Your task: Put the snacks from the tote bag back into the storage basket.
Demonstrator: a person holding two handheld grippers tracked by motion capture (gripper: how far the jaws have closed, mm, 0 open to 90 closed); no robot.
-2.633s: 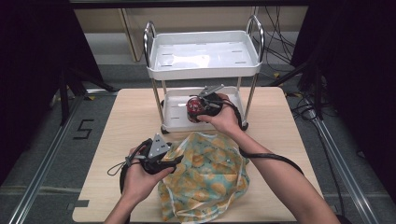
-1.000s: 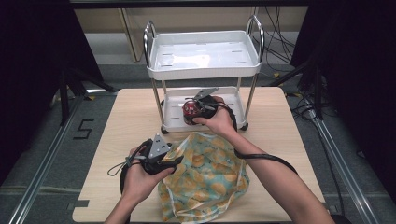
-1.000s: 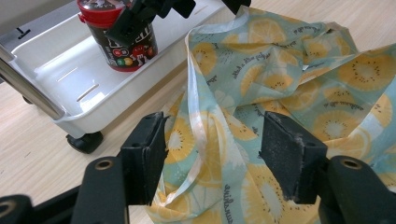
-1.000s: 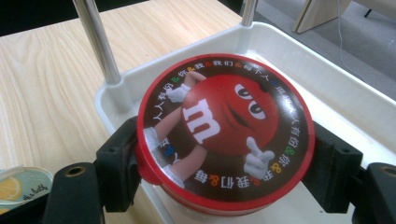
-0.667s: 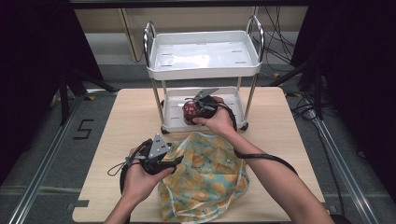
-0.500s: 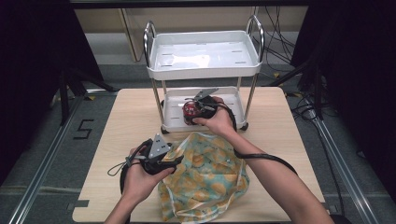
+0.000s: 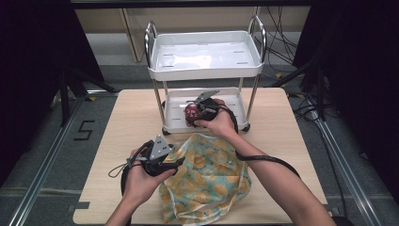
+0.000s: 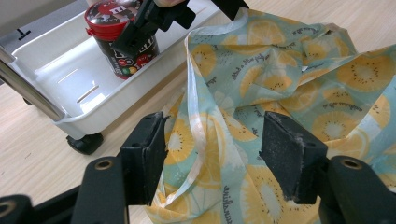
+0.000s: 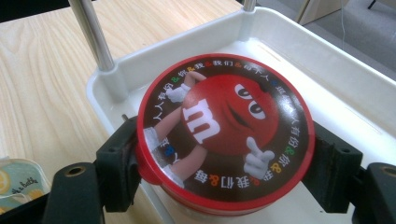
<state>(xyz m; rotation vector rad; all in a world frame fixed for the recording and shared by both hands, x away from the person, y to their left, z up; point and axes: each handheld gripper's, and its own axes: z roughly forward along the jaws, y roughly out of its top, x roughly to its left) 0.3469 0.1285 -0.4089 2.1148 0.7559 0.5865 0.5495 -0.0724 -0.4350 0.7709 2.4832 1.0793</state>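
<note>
High view: a white two-shelf plastic cart with chrome posts (image 7: 205, 56) stands at the twelve o'clock end of the pale wooden table (image 7: 117, 122), and the right gripper (image 7: 196, 111) reaches into its lower shelf, where a red-lidded round candy tub (image 7: 190, 111) sits. At six o'clock lies a crumpled teal fabric bag printed with orange slices (image 7: 211, 181); the left gripper (image 7: 175, 162) rests at its nine o'clock edge, held by the left hand (image 7: 141, 181).

Right gripper view brings out what the overhead camera cannot — the tub's lid (image 9: 226, 128) carries a red cartoon candy figure ringed with small lettering, and the black jaws press against the tub at three and nine o'clock, clamped on it just under the rim. The tub stands upright on the shelf floor, near the shelf's corner beside a chrome post (image 9: 93, 35).

Left gripper view shows the bag's pale handle strap (image 8: 198, 135) and a fold of cloth running up between the wide-set jaws — the left pad touches cloth, the right pad (image 8: 285, 154) stands off the strap. At eleven o'clock in that view the tub's dark printed wall (image 8: 126, 53) shows, with the other gripper's jaw across it.
</note>
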